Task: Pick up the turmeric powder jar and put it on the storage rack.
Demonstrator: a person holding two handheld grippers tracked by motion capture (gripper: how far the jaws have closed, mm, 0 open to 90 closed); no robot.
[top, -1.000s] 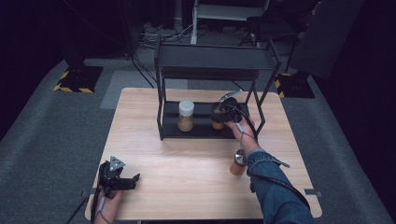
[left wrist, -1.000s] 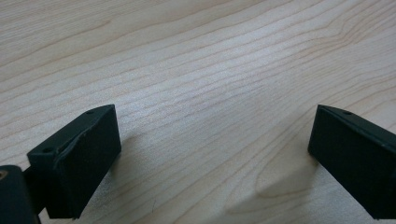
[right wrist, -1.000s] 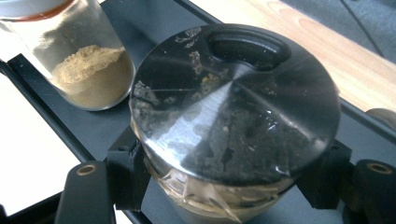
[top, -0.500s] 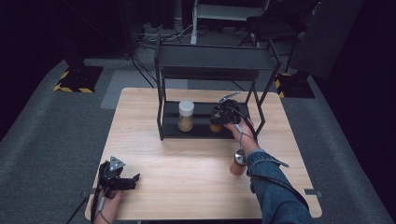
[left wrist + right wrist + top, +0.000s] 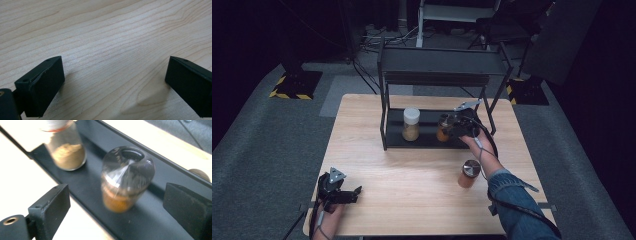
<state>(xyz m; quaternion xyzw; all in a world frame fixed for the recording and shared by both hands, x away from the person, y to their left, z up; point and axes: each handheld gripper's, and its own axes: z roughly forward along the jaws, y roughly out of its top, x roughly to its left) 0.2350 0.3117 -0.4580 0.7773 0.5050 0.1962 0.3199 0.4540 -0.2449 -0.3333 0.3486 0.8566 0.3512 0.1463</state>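
A black two-tier rack [image 5: 439, 65] stands at the back of the wooden table [image 5: 412, 175]. On its lower shelf sit a white-lidded jar of tan powder [image 5: 411, 124] [image 5: 65, 147] and a jar with a shiny metal lid and orange contents [image 5: 443, 128] [image 5: 126, 178]. My right gripper [image 5: 453, 126] [image 5: 113, 213] is open just in front of the metal-lidded jar, jaws on either side and clear of it. A third metal-lidded orange jar [image 5: 469, 173] stands on the table by the right forearm. My left gripper [image 5: 343, 194] [image 5: 112, 87] rests open on the table's near left, holding nothing.
The rack's upright posts [image 5: 383, 100] frame the lower shelf [image 5: 150, 220] and the top shelf hangs low above the jars. A chair and cables lie on the dark floor behind the table. Bare wood spreads across the table's middle and front.
The right gripper has shifted slightly left along the lower shelf, with the metal-lidded jar between its open jaws. The left gripper has stayed still.
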